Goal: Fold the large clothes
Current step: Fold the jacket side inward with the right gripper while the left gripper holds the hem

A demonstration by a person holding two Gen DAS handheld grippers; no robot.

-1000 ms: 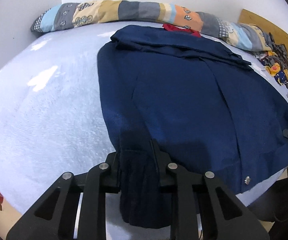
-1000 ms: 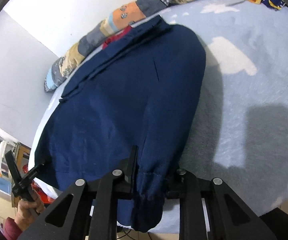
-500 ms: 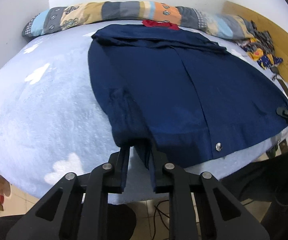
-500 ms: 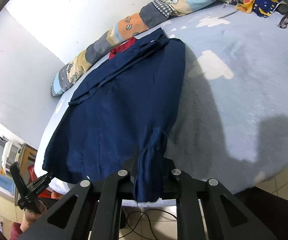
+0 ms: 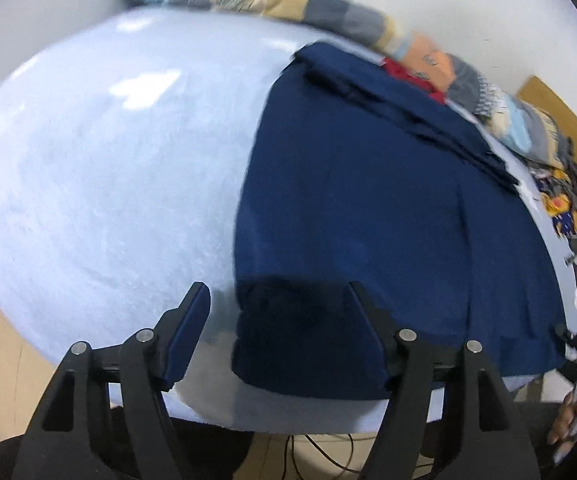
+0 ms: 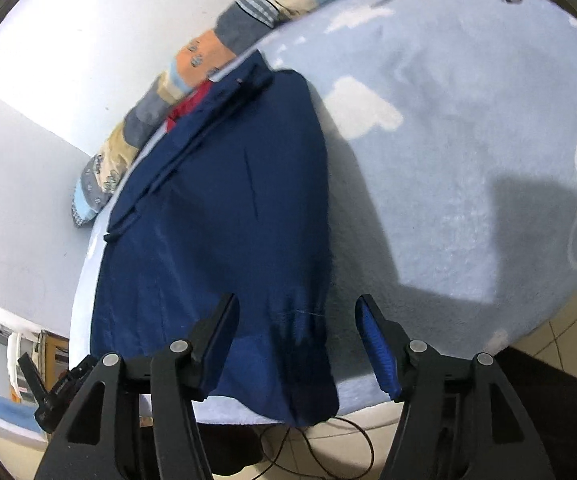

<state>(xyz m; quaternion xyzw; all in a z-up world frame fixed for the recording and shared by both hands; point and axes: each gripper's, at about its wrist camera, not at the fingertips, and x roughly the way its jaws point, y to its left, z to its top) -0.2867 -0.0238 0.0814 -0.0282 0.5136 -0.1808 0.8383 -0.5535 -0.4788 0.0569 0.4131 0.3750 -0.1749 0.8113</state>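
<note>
The navy garment [image 5: 368, 200] lies flat on the bed [image 5: 108, 180], its long axis running from the near edge, where the person stands, away to the collar end by the patchwork bolster [image 5: 288, 4] at the wall. A red item [image 5: 402, 72] shows just beyond the collar. The left claw [image 5: 278, 312] hangs over the garment's near left corner, jaws opening and standing wide; the folded-in sleeve end sits between them on the bed but the pads do not press on it. The right claw [image 6: 296, 316] is placed likewise over the near right corner, jaws opening, cloth between them and untouched. Each claw thus has its own corner directly beneath and slightly ahead of it; neither is nearer the far end. Judgement: both sleeves appear laid inward along the body, and the remaining fold would run across the long axis, carrying the near hem toward the collar. That calls for both claws to re-grip the hem corners together. Some blur in both views limits finer detail.
</note>
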